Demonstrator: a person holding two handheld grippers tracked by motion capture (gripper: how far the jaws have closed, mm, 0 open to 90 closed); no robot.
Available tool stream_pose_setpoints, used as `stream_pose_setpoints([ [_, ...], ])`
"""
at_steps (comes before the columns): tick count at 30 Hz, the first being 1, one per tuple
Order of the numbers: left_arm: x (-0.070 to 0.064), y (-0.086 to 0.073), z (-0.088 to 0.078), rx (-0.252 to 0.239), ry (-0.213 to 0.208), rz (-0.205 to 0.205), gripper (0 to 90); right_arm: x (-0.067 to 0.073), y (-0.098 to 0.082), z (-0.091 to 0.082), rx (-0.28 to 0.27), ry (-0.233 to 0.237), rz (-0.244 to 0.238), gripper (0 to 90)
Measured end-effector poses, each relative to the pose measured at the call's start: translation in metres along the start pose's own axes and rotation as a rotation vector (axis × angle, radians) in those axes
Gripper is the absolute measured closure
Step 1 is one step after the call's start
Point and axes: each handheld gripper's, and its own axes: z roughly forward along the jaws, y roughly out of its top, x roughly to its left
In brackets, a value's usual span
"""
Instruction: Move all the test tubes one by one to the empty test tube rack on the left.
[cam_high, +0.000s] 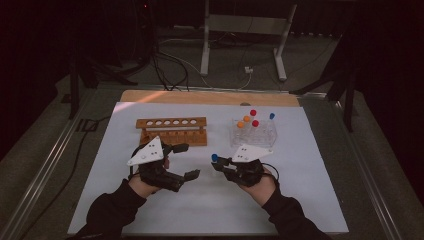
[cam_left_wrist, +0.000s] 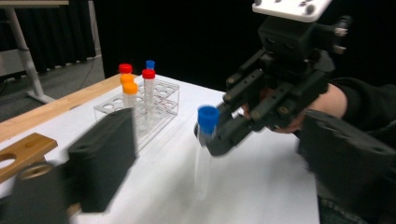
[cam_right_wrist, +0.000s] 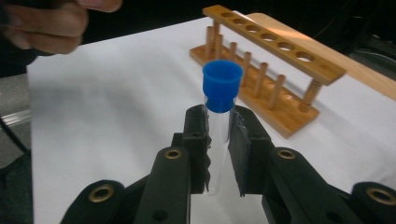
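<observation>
The white counter (cam_high: 300, 200) carries a wooden rack (cam_high: 172, 131) with six empty holes; to its right stands a clear plastic rack (cam_high: 254, 133) of capped tubes. Nearer the person than the wooden rack, the right gripper (cam_right_wrist: 218, 154) has its fingers clenched on a blue-capped tube (cam_right_wrist: 220, 116), held upright above the counter. The left gripper (cam_high: 187, 161), just in front of the wooden rack, is released and holds nothing. The tube seems in transfer; next it needs lining up over a hole in the wooden rack.
</observation>
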Motion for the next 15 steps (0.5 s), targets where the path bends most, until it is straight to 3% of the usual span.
stream_pose_setpoints([
  [15, -0.003, 0.001, 0.024, 0.027, -0.010, 0.041, 51.1, 0.012, 0.006, 0.007, -0.004, 0.041, -0.020, 77.0],
])
